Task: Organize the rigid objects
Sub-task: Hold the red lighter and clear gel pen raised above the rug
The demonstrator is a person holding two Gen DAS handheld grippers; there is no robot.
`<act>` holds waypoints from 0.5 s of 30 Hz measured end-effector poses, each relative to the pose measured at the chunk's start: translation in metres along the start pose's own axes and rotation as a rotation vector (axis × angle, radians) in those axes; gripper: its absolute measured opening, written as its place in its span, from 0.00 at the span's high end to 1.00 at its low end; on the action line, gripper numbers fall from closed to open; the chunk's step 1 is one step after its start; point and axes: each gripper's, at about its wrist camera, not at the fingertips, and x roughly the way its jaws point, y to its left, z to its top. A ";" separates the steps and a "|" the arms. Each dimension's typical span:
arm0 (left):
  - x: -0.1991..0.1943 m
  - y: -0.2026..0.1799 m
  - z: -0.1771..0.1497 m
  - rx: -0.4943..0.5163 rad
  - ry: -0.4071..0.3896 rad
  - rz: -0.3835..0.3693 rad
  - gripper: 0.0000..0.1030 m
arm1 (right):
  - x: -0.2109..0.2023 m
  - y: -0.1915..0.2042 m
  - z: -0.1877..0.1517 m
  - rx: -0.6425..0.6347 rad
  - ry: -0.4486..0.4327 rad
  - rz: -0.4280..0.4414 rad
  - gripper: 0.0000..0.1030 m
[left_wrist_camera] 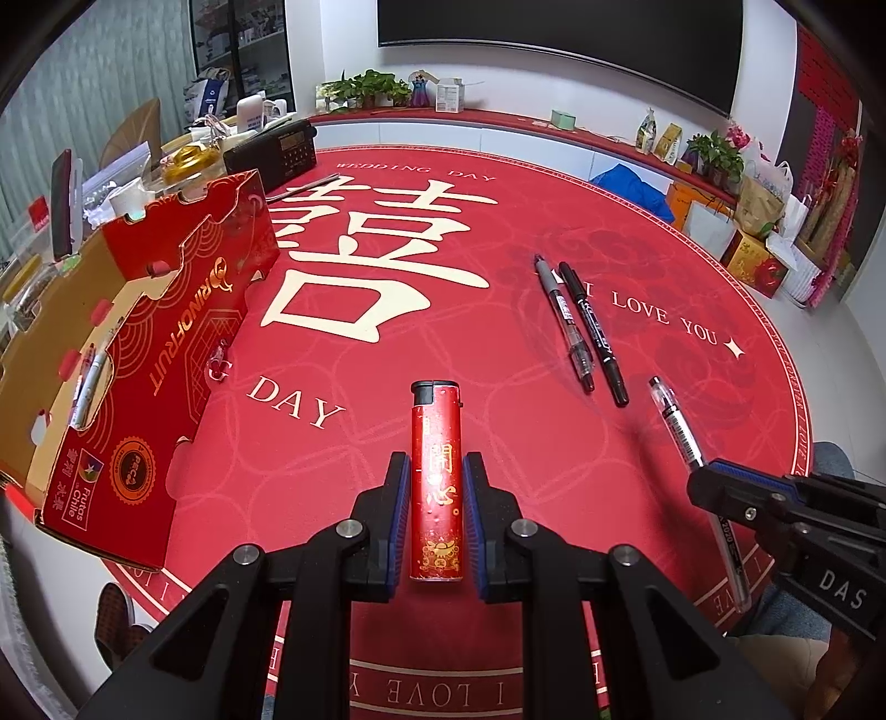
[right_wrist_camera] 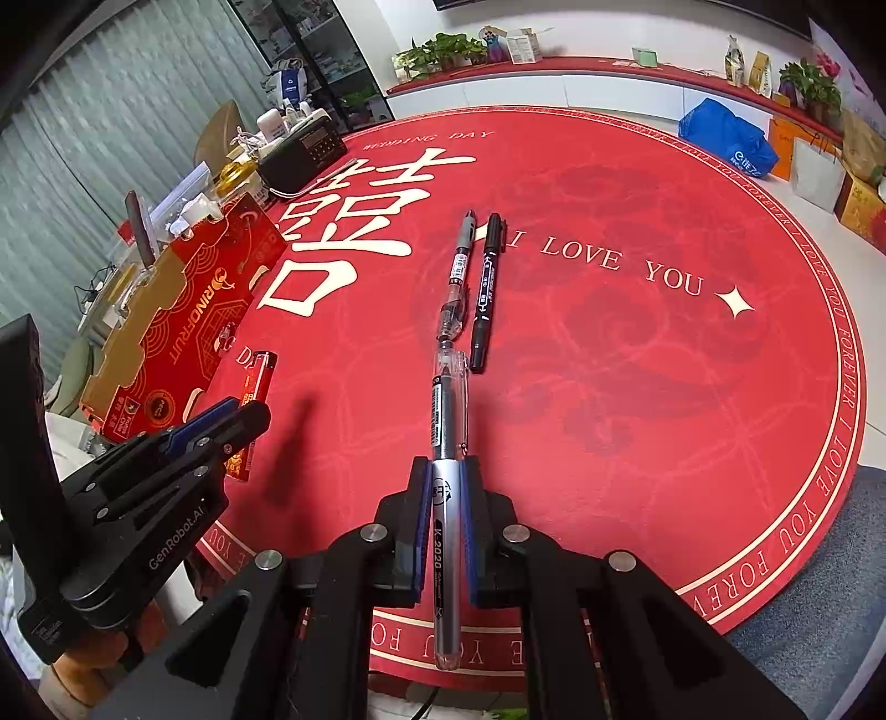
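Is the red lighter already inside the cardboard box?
No, the red lighter sits between the left gripper's jaws above the red mat, while the cardboard box stands off to the side.

You're in a home living room: a dark wall screen (left_wrist_camera: 559,44) hangs far ahead over a low ledge of potted plants (left_wrist_camera: 365,86), with gift bags (left_wrist_camera: 767,194) far right and grey curtains (left_wrist_camera: 94,83) left.

Glossy plastic lighter (left_wrist_camera: 436,487); matt cardboard box (left_wrist_camera: 166,343)
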 end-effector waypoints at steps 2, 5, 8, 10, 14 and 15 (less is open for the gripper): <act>0.000 0.000 0.000 0.001 0.000 0.000 0.80 | 0.000 0.000 0.000 -0.002 0.000 -0.001 0.89; 0.000 0.000 0.000 0.000 0.000 0.000 0.80 | 0.000 0.001 0.000 -0.003 0.000 -0.002 0.89; 0.000 0.000 0.000 -0.001 0.000 0.001 0.80 | 0.000 0.001 -0.001 -0.004 -0.001 -0.002 0.89; -0.001 0.001 -0.001 -0.001 0.000 0.000 0.80 | 0.001 0.002 -0.001 -0.005 0.000 -0.001 0.89; -0.001 0.001 -0.001 -0.002 -0.002 -0.001 0.80 | 0.001 0.002 -0.001 -0.005 0.000 -0.003 0.89; -0.001 0.002 -0.001 -0.003 -0.002 -0.002 0.80 | 0.001 0.002 -0.001 -0.006 0.000 -0.005 0.89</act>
